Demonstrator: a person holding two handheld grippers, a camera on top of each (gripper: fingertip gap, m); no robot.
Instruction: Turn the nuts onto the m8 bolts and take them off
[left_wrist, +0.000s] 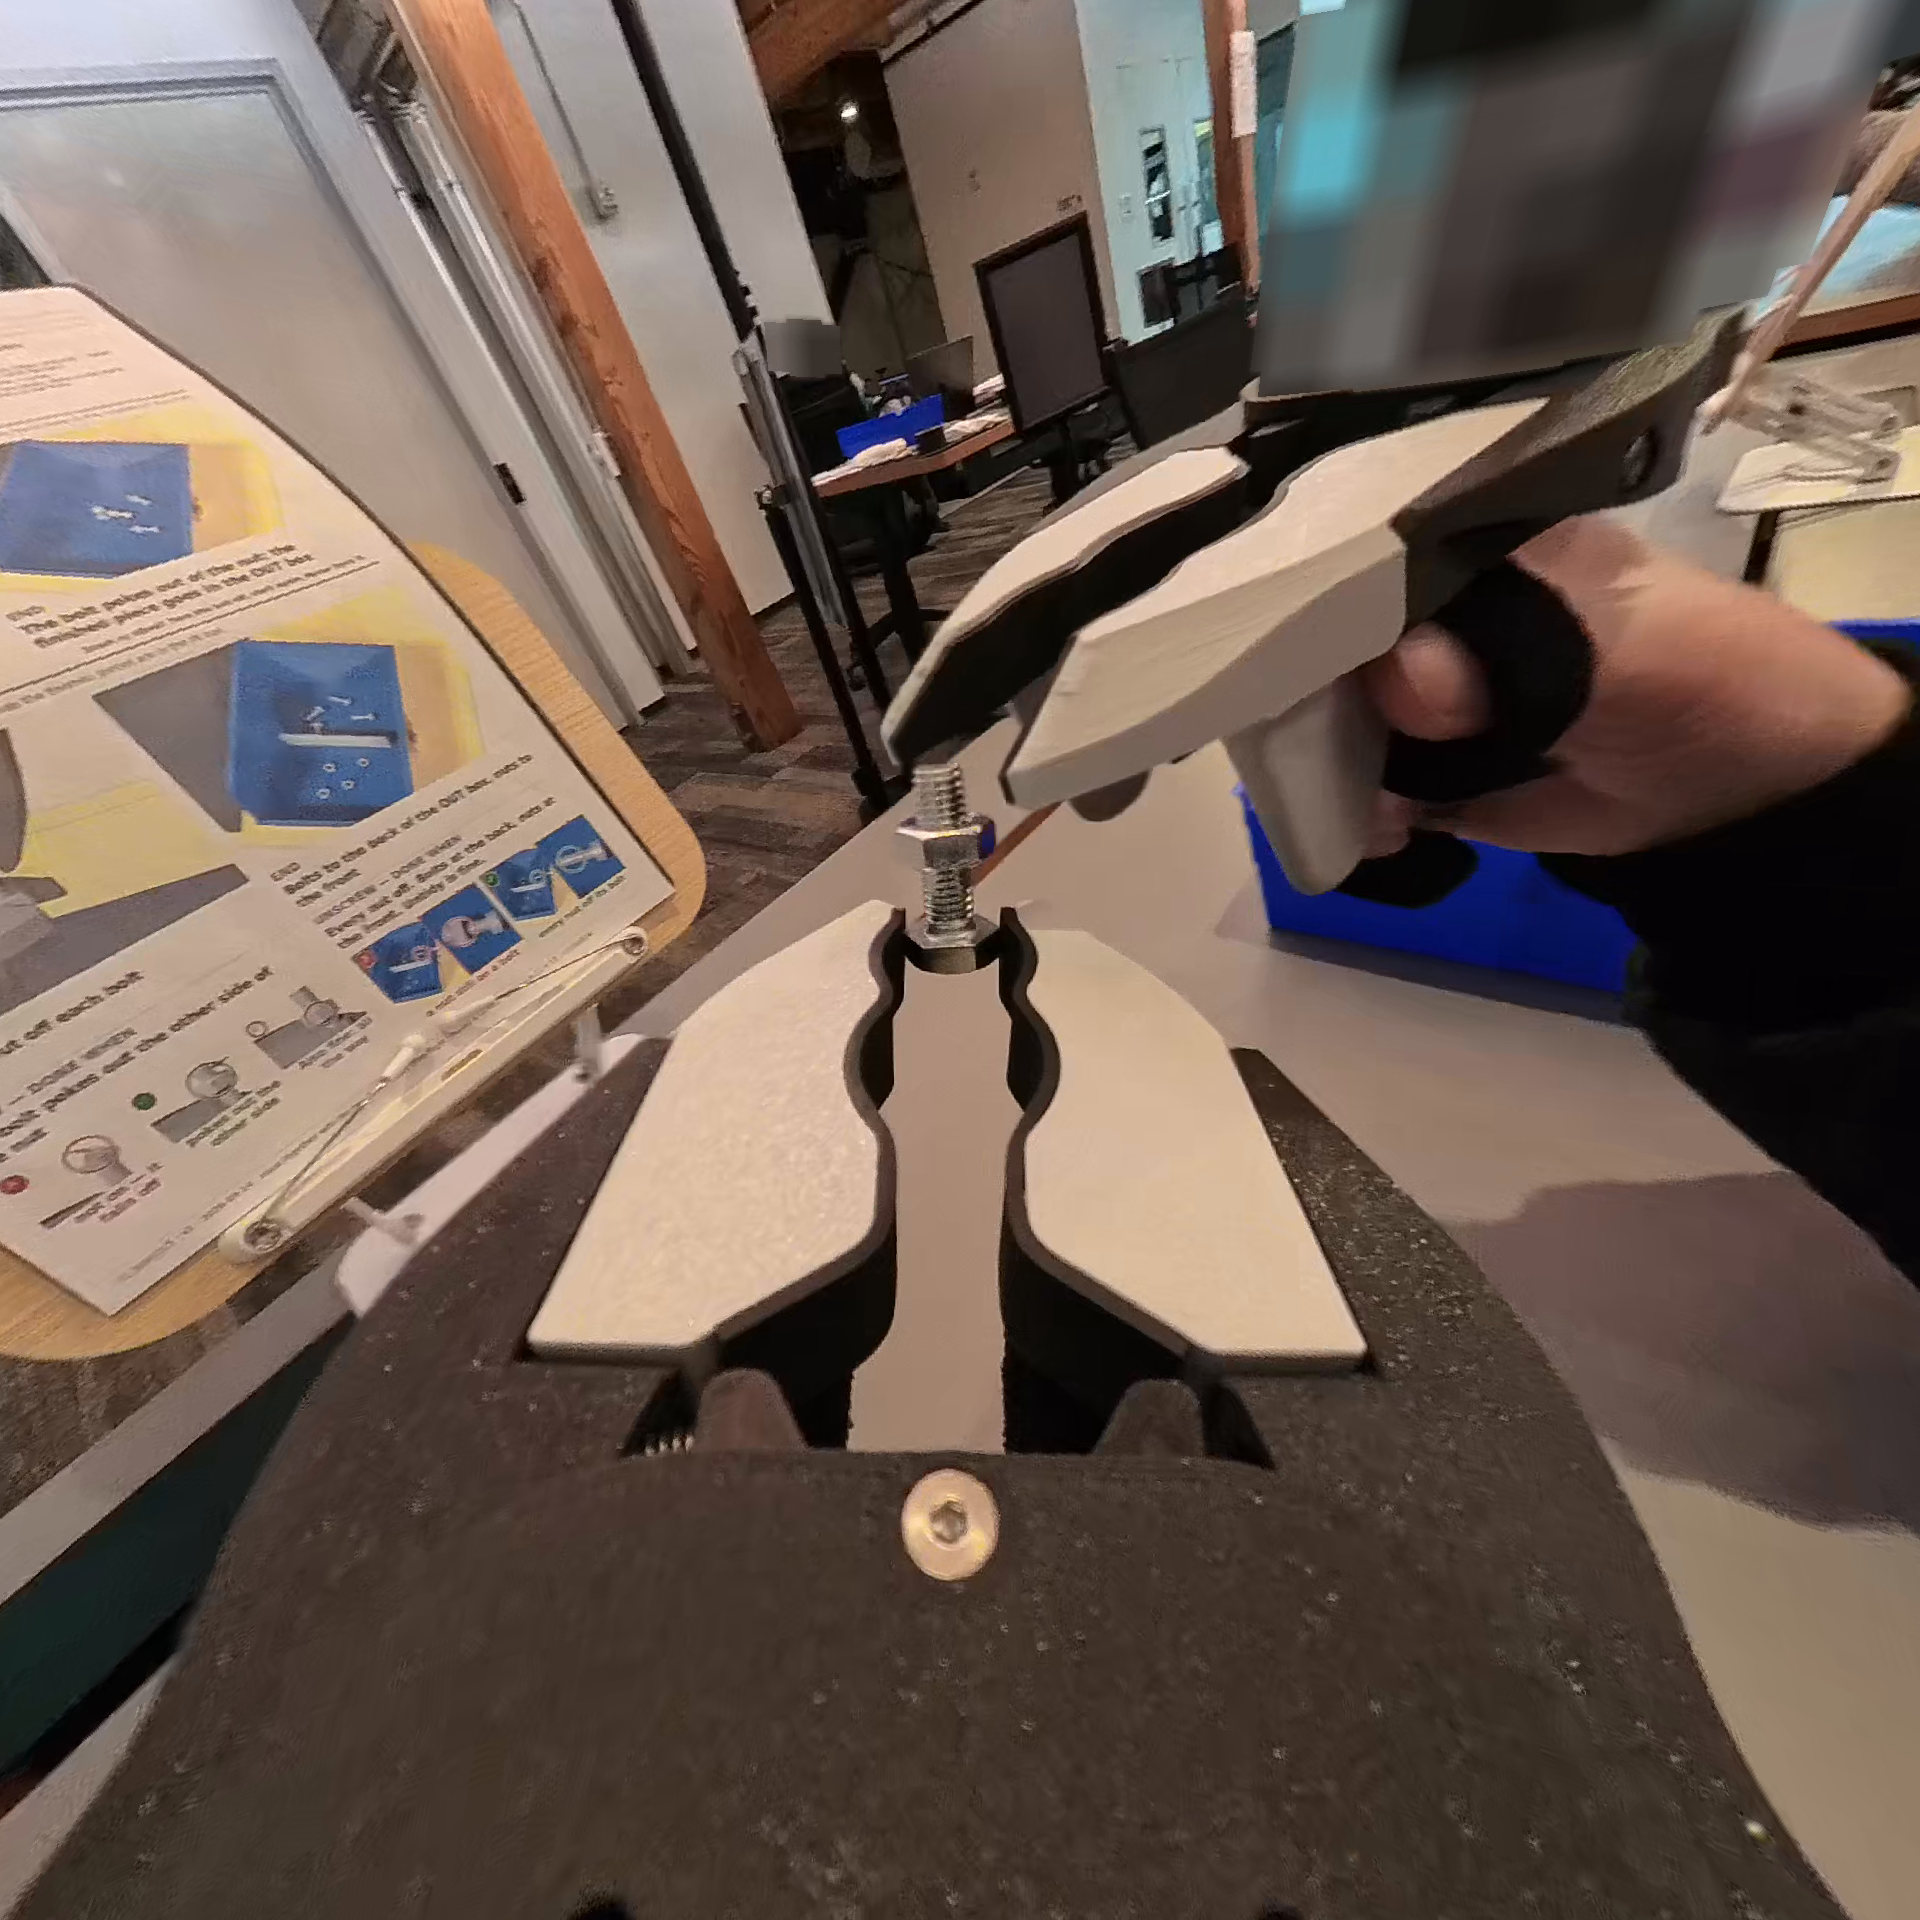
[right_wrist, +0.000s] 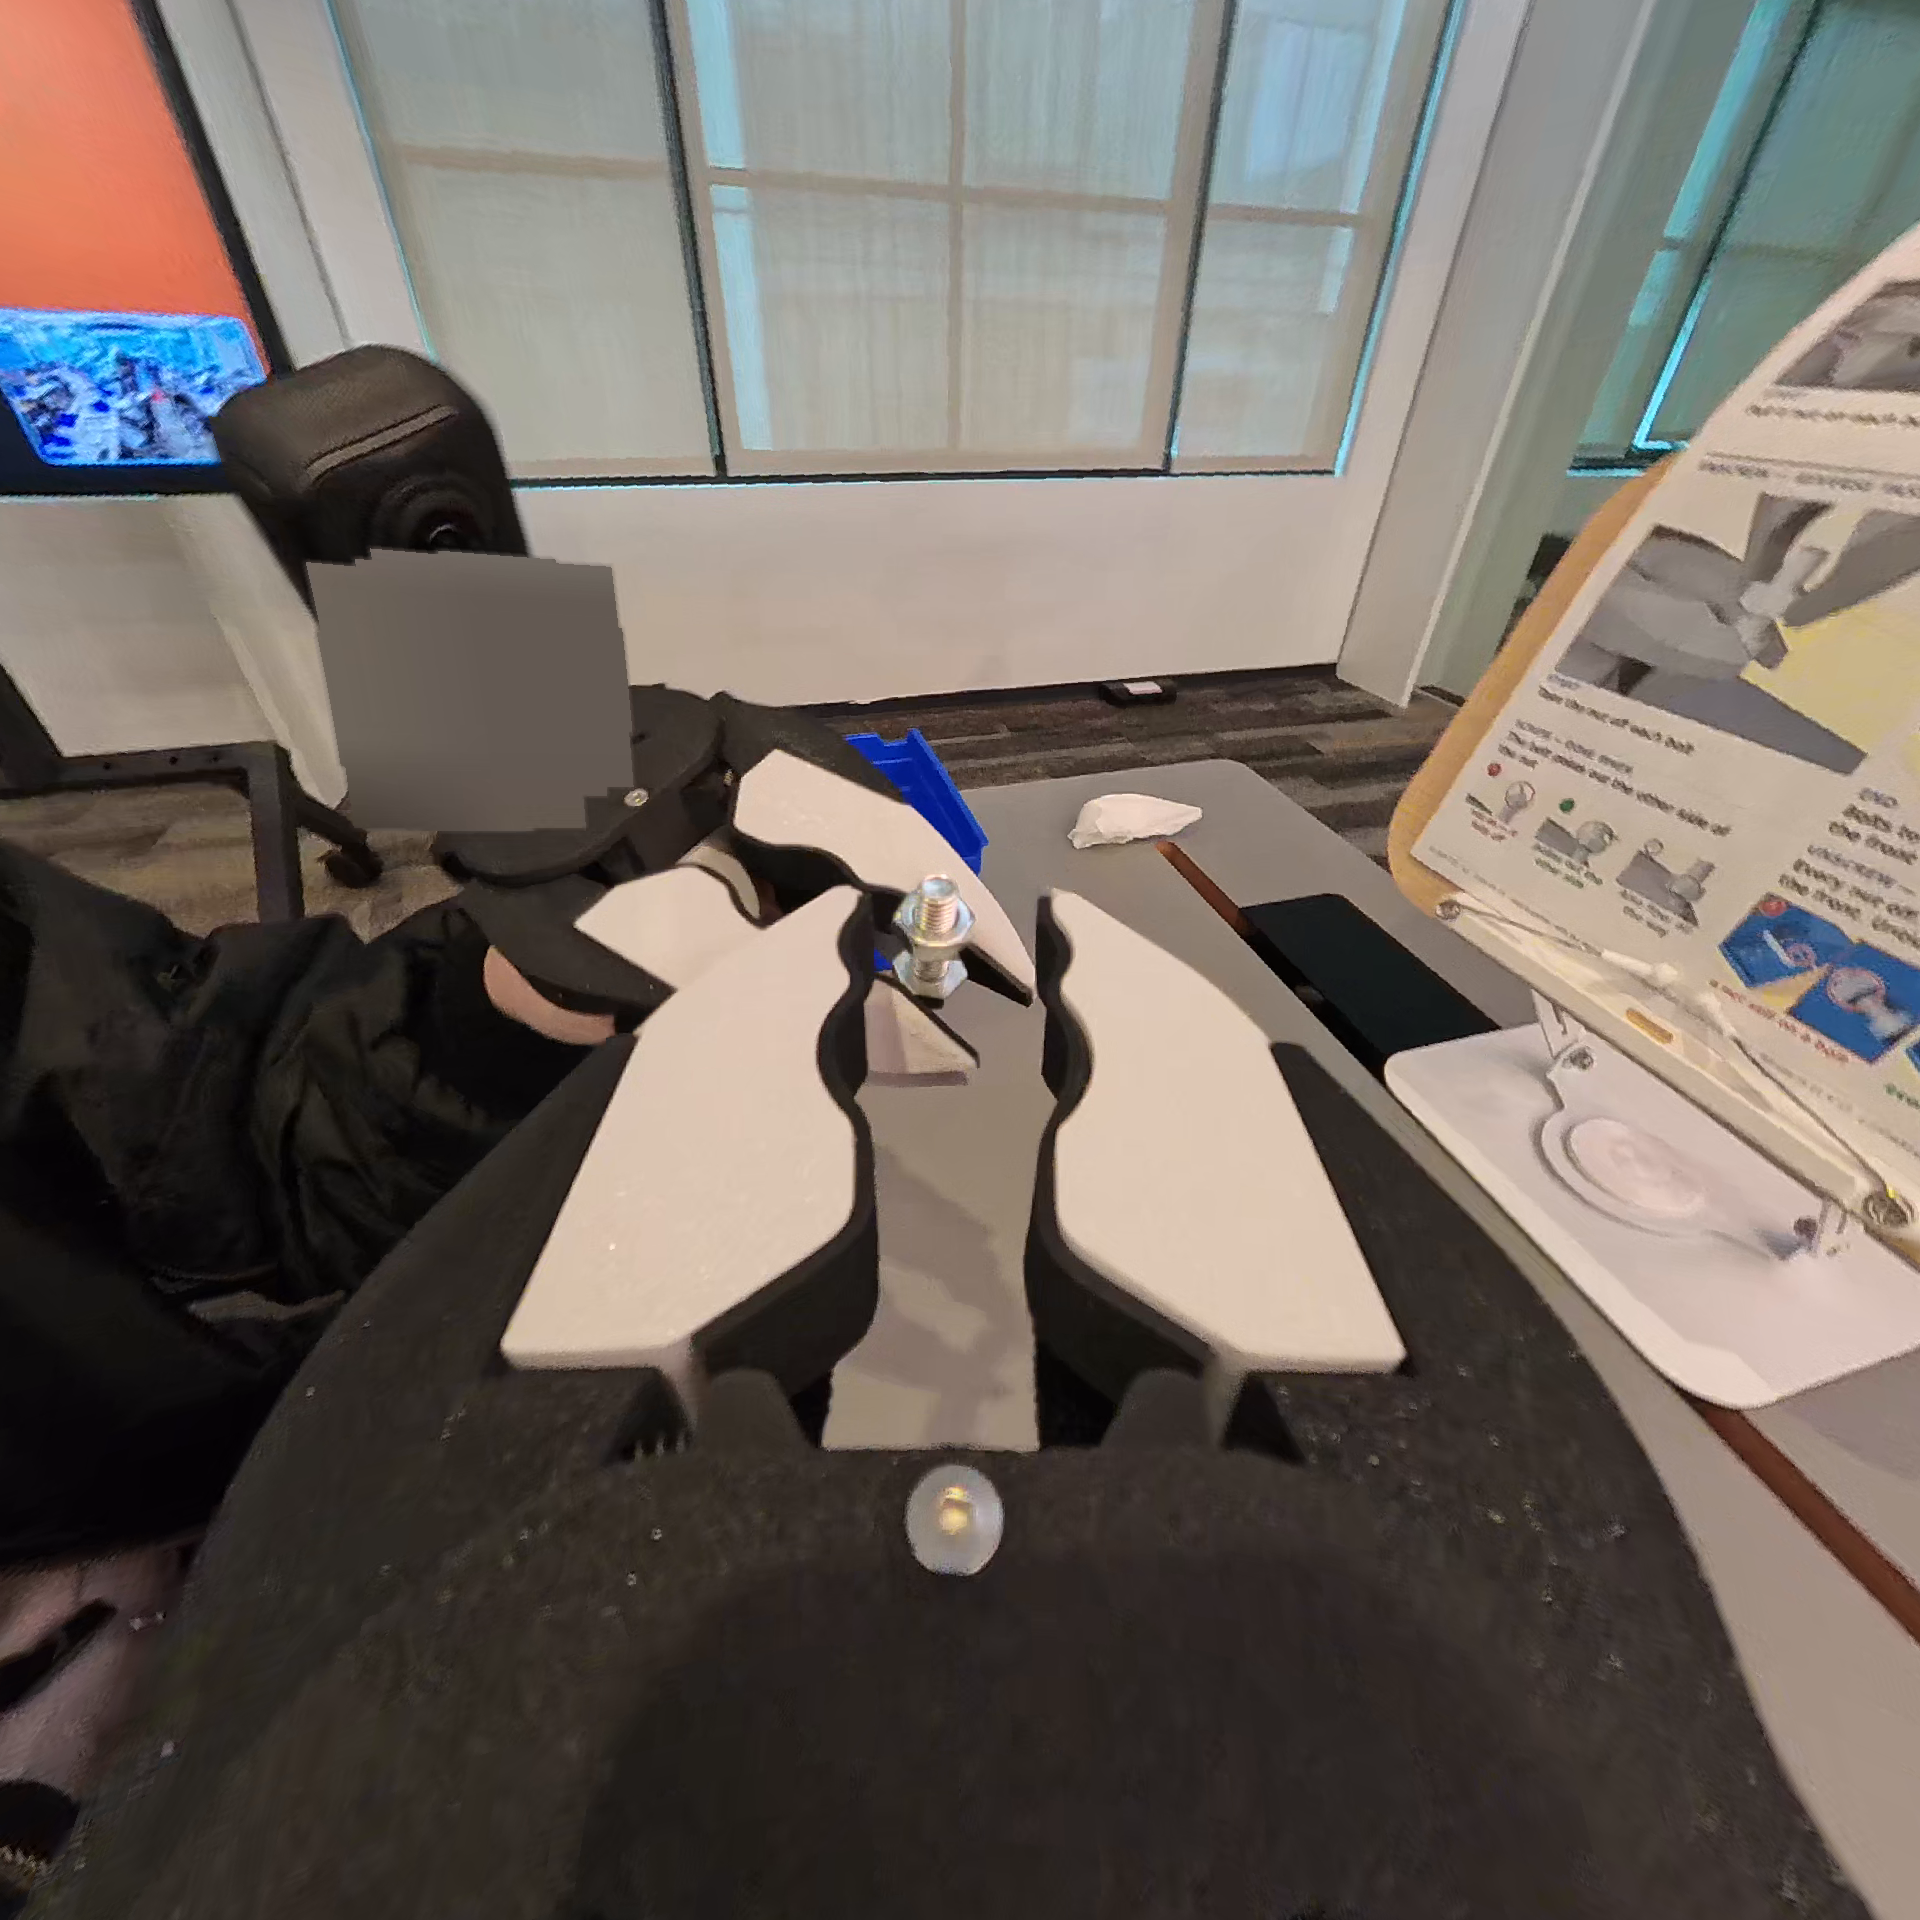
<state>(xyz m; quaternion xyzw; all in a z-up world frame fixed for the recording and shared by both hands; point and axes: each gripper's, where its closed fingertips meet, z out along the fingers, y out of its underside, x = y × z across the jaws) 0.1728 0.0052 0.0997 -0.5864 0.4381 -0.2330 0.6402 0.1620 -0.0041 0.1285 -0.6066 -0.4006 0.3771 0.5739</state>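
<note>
Bolt (left_wrist: 943, 862) held upright above the tabletop (left_wrist: 1351, 1039), its hex head clamped by the left tool (left_wrist: 951, 940) so the shank stays put; right tool (right_wrist: 951, 935), spread wide and empty, straddles the nut (left_wrist: 940, 831) midway up the thread

table (right_wrist: 1195, 883): grey | on it: blue bin (left_wrist: 1455, 925); white stand base (right_wrist: 1662, 1247); crumpled white scrap (right_wrist: 1132, 819)

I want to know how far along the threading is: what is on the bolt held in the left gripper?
A silver nut sits partway down the upright bolt, bare thread above and below it. The left gripper clamps the bolt's head, so the head's underside is hidden.
</note>
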